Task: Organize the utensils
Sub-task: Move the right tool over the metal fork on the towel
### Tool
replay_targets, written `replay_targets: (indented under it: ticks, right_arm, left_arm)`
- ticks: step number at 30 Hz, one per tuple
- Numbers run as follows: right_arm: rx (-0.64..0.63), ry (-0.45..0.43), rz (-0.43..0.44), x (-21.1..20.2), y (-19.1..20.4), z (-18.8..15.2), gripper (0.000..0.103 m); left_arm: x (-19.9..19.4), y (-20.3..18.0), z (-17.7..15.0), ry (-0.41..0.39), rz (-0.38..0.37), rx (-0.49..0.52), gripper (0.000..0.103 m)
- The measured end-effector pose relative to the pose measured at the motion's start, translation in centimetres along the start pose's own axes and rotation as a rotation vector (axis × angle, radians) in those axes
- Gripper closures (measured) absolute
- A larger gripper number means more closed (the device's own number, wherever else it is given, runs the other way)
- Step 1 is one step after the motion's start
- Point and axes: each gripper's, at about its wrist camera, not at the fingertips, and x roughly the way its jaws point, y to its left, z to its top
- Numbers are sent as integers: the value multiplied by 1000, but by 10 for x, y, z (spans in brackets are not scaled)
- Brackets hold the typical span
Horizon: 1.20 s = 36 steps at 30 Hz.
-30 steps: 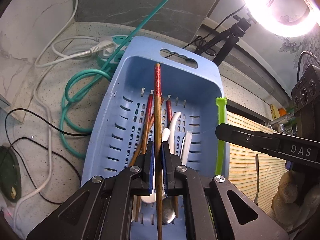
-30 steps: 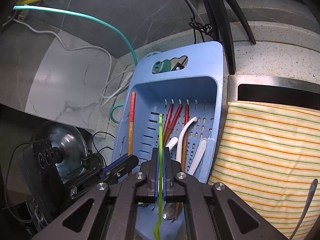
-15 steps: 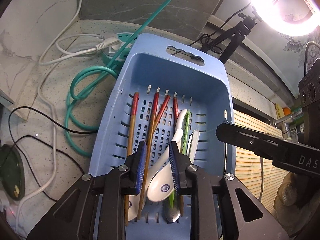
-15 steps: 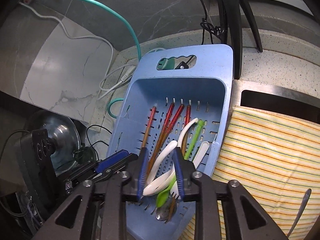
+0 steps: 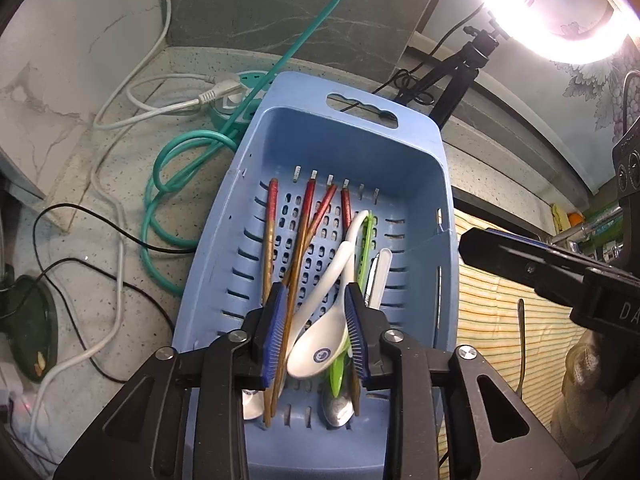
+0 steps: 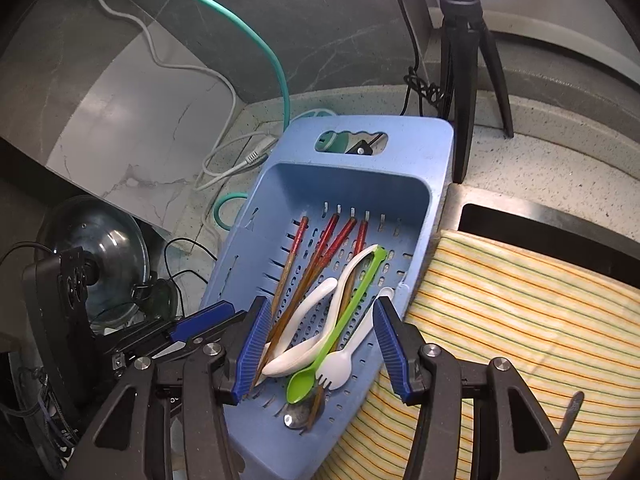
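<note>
Speckled counter [image 5: 120, 300]; chopsticks [image 5: 304, 232] lengthwise in basket [image 5: 420, 184].

spread wide and empty above blue slotted plastic basket [image 6: 416, 148] holding lime-green plastic spoon [image 6: 340, 322], red-tipped wooden chopsticks [image 6: 320, 258], seemingly white plastic fork [image 6: 340, 364].

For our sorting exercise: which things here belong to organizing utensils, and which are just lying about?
Job: basket, chopsticks, white spoons, green spoon, plastic fork, metal spoon on the cloth.
Lying about: teal hose, cables, tripod, pot lid.
</note>
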Motion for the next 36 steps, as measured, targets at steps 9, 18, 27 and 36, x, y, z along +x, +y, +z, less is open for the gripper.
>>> replay_targets:
  ticks: [9, 18, 27, 36]
  right_arm:
    - [-29, -31, 14, -41, -20, -7, 54]
    - [-22, -43, 45, -86, -61, -20, 54]
    - [-1, 8, 79, -110, -111, -40, 54]
    - [17, 95, 111, -107, -160, -69, 54]
  left_arm:
    - [-20, -23, -20, -31, 0, 12, 71]
    - [-39, -65, -53, -58, -8, 48, 62]
    - [-41, -129, -97, -51, -38, 121, 59]
    - [-24, -186, -149, 2, -64, 192, 55]
